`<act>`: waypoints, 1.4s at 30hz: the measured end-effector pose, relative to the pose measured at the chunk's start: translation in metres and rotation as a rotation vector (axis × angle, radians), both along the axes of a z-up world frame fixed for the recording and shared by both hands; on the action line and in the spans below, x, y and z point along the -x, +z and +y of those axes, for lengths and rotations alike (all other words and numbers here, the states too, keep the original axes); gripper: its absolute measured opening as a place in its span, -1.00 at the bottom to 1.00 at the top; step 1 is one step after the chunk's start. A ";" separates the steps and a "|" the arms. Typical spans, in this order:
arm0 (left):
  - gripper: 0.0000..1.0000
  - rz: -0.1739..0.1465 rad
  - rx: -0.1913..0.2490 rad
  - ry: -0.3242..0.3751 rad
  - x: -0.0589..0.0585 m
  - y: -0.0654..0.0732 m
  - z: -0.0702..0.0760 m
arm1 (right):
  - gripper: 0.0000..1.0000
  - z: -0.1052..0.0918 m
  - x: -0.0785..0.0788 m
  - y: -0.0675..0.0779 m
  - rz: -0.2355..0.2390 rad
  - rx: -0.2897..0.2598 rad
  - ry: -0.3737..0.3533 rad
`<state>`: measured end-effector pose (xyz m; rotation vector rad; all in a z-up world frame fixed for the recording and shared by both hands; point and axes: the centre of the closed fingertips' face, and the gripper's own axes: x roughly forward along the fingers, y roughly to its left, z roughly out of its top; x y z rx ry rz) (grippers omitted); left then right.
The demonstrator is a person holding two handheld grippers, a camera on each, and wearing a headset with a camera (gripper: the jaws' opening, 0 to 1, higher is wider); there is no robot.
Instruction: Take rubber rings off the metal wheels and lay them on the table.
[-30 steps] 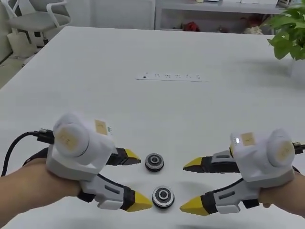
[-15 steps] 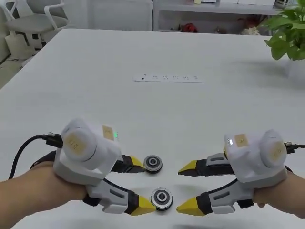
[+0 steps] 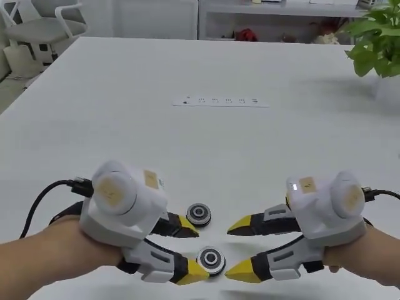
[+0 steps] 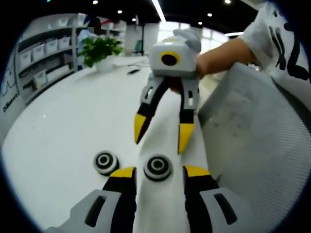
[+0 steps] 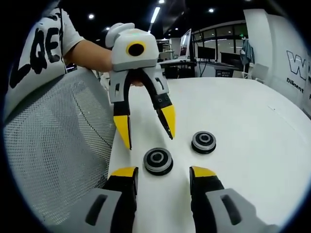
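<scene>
Presently, no rubber rings [image 5: 158,172] removed: one wheel [image 3: 210,259] between the spread left gripper [image 3: 195,250] and spread right gripper [image 3: 232,249], second wheel [image 3: 199,214] just beyond them.

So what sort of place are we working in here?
Probably an office or lab workspace: a big white table with a power strip, an office chair beside it, and shelving with bins plus a potted plant.
</scene>
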<state>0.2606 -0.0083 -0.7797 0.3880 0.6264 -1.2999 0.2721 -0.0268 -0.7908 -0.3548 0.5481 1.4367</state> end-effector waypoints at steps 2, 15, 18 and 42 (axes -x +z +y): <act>-0.26 0.001 -0.002 -0.004 0.001 -0.001 -0.001 | -0.19 0.000 0.000 -0.001 0.001 -0.001 0.000; -0.45 -0.005 -0.020 -0.043 0.002 -0.009 -0.010 | -0.20 0.002 0.004 -0.003 0.017 -0.012 -0.002; -0.49 -0.006 -0.019 -0.045 0.002 -0.009 -0.011 | -0.20 0.003 0.005 -0.003 0.022 -0.015 0.002; -0.73 -0.088 -0.037 -0.044 -0.003 -0.015 -0.013 | -0.27 0.013 0.012 -0.009 0.031 -0.013 0.023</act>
